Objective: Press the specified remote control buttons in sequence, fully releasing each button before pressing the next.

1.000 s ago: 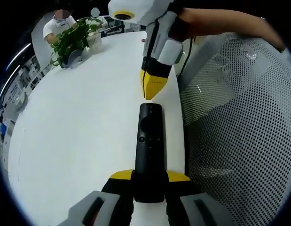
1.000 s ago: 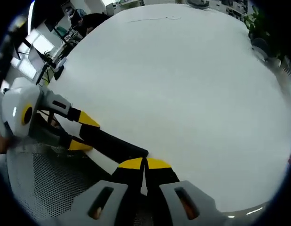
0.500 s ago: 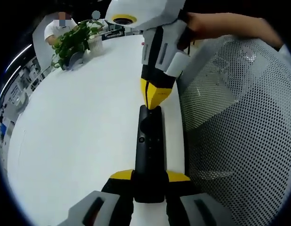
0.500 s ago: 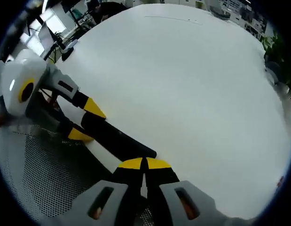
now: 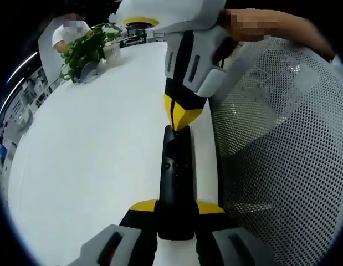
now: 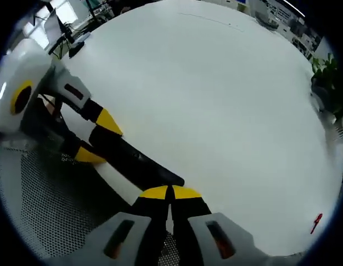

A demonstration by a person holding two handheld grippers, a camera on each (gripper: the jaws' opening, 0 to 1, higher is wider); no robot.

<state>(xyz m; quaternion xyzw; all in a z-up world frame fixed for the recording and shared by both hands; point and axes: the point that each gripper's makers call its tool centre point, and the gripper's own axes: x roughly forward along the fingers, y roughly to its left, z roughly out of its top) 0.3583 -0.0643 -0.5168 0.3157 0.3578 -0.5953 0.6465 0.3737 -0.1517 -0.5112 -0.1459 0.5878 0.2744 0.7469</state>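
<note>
Your white table [image 5: 93, 144] carries everything, with a mesh chair back [image 5: 282, 138] just beside its edge and a potted plant [image 5: 88, 47] at the far end. In the left gripper view, the black remote control [image 5: 175, 183] lies lengthwise along the table's edge, running straight out from your left gripper [image 5: 175, 213]. That gripper is clenched on the remote's near end, one yellow-tipped jaw on each side.

Your right gripper [image 5: 181, 117] comes down from above at the remote's far end, its two yellow tips pressed together into one point that touches the top of the remote near its upper buttons. In the right gripper view, the same closed tips [image 6: 170, 193] meet the end of the remote [image 6: 132, 160], and your left gripper [image 6: 93, 138] holds the other end. Which button sits under the point, you cannot tell.

A small red object [image 6: 316, 223] lies well apart, near the table's edge.
</note>
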